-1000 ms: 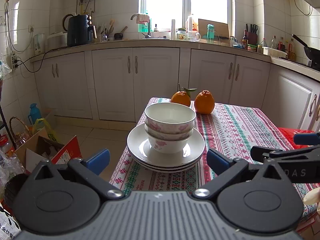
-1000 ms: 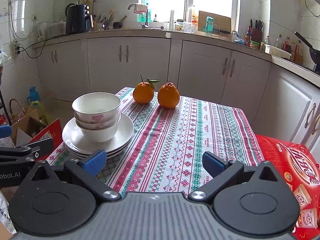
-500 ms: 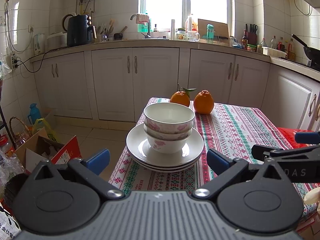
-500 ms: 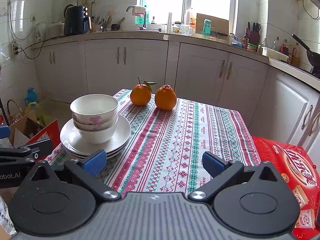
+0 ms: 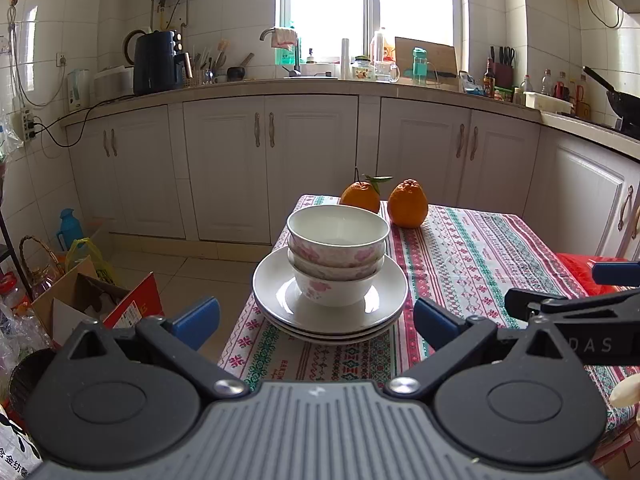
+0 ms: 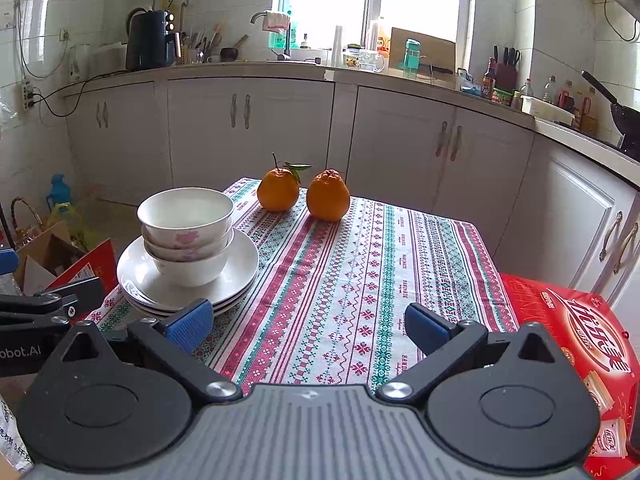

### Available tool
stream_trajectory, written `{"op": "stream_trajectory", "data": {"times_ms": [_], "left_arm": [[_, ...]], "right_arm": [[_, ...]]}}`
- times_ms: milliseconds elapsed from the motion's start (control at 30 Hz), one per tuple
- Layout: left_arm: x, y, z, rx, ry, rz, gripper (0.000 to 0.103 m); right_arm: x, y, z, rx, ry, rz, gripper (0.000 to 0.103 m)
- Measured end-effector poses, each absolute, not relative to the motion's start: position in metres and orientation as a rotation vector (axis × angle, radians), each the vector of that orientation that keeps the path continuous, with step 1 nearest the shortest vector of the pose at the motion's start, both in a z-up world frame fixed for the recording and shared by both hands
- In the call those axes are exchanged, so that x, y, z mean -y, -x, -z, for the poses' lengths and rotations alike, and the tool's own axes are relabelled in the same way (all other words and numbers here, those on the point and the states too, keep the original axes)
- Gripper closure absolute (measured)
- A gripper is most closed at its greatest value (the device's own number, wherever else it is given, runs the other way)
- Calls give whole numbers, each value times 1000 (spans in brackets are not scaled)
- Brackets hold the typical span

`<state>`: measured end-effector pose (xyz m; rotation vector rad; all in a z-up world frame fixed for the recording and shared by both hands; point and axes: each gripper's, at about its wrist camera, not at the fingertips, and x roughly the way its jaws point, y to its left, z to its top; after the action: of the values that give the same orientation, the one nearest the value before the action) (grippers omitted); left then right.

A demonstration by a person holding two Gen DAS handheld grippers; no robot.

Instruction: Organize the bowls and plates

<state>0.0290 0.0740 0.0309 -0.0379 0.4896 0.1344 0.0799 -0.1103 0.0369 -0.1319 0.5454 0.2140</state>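
Holding both grippers spread wide and empty, you are aiming the left gripper (image 5: 316, 318) at the stacked bowls (image 5: 337, 256) on plates (image 5: 384, 308), the right gripper (image 6: 308, 320) beside it.

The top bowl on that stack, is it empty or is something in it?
Empty, as far as visible: the top bowl shows only bare white inside; its very bottom is hidden by the rim.

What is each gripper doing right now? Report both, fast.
Left gripper: open, holding nothing, facing the stacked bowls.
Right gripper: open, holding nothing, over the tablecloth.

Home kitchen: cabinets (image 5: 268, 168), sink tap (image 5: 266, 34).
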Motion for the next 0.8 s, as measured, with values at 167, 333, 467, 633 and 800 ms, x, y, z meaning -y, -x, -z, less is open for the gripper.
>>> {"op": "stream_trajectory", "data": {"times_ms": [167, 333, 467, 633, 800], "left_arm": [[-75, -29, -31, -488, 35, -139, 1], [-75, -29, -32, -486, 30, -139, 1], [-74, -28, -32, -485, 31, -138, 1], [-74, -28, -33, -482, 32, -138, 1], [-74, -28, -34, -483, 32, -134, 1]], "right_arm": [[110, -80, -37, -543, 133, -213, 0], [110, -80, -38, -543, 131, -212, 0], [110, -79, -38, -541, 131, -211, 0], [110, -78, -39, -536, 130, -210, 0], [111, -77, -40, -536, 131, -206, 0]]}}
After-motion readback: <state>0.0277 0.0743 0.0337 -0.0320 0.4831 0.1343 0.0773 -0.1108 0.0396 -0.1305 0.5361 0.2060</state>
